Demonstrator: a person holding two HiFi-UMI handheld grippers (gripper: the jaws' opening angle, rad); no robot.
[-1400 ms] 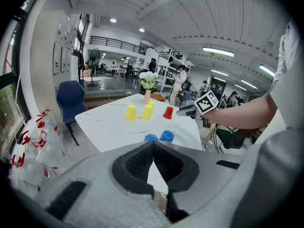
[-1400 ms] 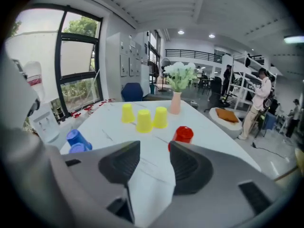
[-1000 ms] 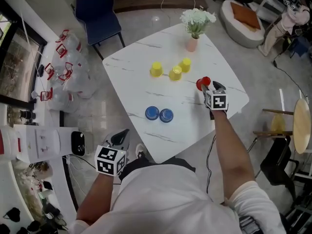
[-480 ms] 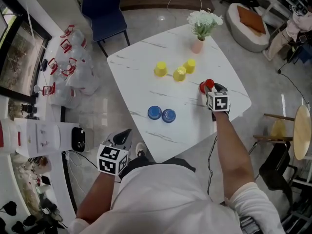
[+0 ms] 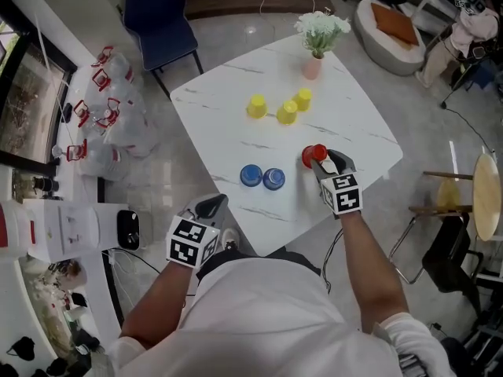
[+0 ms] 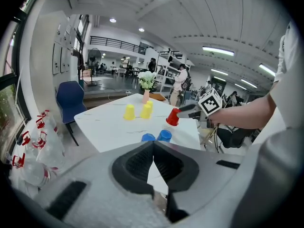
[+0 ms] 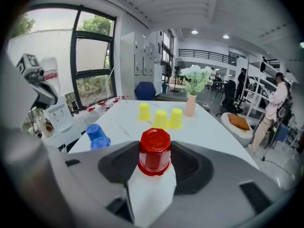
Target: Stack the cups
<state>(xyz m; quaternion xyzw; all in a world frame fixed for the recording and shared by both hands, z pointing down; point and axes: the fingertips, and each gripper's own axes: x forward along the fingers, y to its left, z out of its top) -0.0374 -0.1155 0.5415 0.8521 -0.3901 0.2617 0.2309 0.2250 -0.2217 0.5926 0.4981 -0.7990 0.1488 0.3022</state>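
a white marble-veined table [image 5: 354, 124] stands on a glossy grey tiled floor [image 5: 196, 65], one corner pointing away from the person. at that far corner sits a pink vase [image 5: 312, 67] of white flowers [image 5: 321, 26]. three yellow cups [image 5: 288, 112] stand upside down in a loose cluster past the middle of the top. two blue cups [image 5: 251, 175] sit side by side nearer the front edge.

the right gripper [image 5: 322, 162] clamps its jaws on a red cup [image 7: 154, 151], whose eight-sided base points away from the gripper. the cup is over the table's right front part, just right of the blue cups and well short of the yellow ones. whether its rim touches the marble i cannot tell.

the left gripper [image 6: 153, 151] hangs off the table's near left side, over the floor, with its pads pressed together at the tips and nothing between them.

around the table: a dark blue chair [image 5: 161, 14] at the far left, clear water bottles with red handles [image 5: 102, 108] heaped on the floor by tall windows [image 7: 90, 56], a white appliance [image 5: 63, 226] on a counter at the left, and a round grey seat with an orange cushion [image 5: 389, 26] beyond the far right. a person [image 5: 468, 30] stands at the upper right.
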